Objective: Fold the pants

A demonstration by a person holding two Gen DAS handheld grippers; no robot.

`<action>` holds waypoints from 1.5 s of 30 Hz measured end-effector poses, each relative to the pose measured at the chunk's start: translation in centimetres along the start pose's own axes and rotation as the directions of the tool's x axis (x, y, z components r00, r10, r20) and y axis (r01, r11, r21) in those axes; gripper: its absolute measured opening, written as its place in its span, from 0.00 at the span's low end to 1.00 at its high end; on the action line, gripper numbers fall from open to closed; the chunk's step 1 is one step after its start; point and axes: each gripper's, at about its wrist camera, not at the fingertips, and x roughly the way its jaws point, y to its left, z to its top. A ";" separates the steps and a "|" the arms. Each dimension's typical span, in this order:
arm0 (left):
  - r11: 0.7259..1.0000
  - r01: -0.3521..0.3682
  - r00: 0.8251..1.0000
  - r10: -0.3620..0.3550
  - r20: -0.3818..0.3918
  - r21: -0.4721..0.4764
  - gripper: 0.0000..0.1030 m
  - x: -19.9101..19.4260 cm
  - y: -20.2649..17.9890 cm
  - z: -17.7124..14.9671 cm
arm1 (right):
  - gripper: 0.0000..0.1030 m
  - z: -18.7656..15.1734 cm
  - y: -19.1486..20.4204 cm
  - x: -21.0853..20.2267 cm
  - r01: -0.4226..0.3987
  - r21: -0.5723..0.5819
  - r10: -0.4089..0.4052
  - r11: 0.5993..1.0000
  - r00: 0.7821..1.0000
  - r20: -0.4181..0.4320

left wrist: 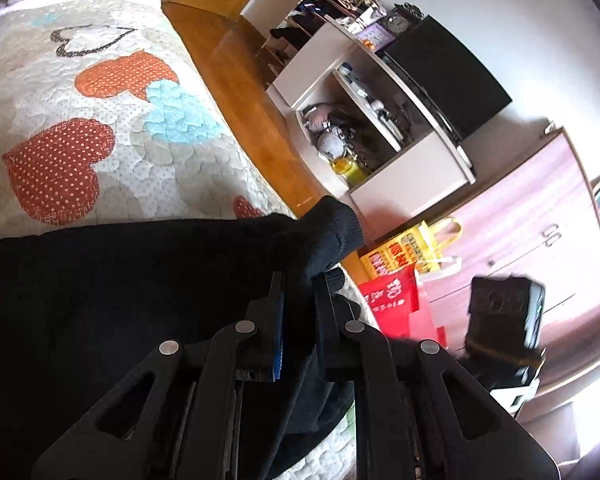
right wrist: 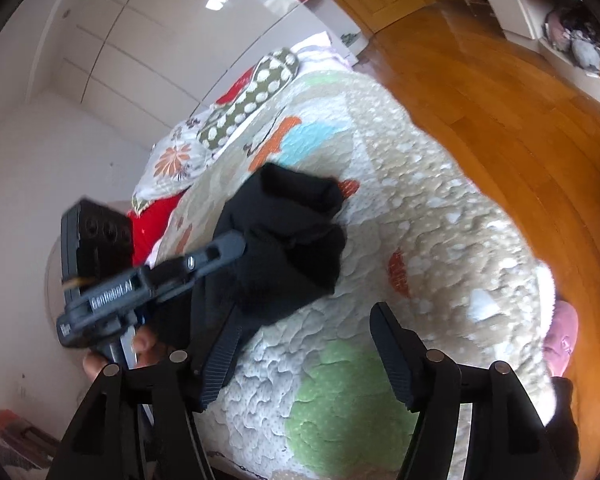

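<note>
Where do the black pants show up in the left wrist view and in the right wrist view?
Left wrist: black pants fill the lower left, ribbed cuff pinched in the left gripper.
Right wrist: bunched at centre, the left gripper clamped on them.
Shared landmark: the heart-patterned quilt.

You had one pair of black pants (left wrist: 140, 280) on the one quilted bedspread (left wrist: 120, 128). On that bedspread you could count two red dotted hearts (left wrist: 56, 168), one orange heart (left wrist: 124, 78) and one blue heart (left wrist: 180, 112). Two grippers were there: the left gripper (left wrist: 300, 280) and the right gripper (right wrist: 300, 312). Beyond the bedspread stood one white shelf unit (left wrist: 412, 188).
</note>
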 end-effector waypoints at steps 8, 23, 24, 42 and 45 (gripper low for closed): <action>0.999 0.035 0.999 -0.034 -0.031 0.034 0.11 -0.1 -0.1 -0.2 | 0.67 0.5 0.7 2.5 -0.110 0.031 0.111 0.993 0.993 -0.036; 0.998 0.045 0.998 -0.043 -0.039 0.051 0.46 0.1 0.2 -0.1 | 0.52 0.4 1.1 3.9 -0.028 -0.020 0.028 0.999 1.000 0.001; 0.997 0.037 0.999 -0.035 -0.042 0.064 0.39 0.2 0.0 -0.2 | 0.51 0.5 1.0 4.0 -0.020 -0.022 0.020 1.000 1.000 0.010; 0.961 -0.033 0.990 0.069 -0.122 0.276 0.13 1.4 -4.7 -6.2 | 0.16 -0.9 -4.0 0.4 -0.079 0.199 0.058 0.977 0.992 0.111; 0.952 -0.004 0.993 0.039 -0.108 0.307 0.45 -0.3 -5.4 -6.1 | 0.46 -1.2 -4.2 -1.5 -0.099 0.221 0.061 0.970 0.983 0.173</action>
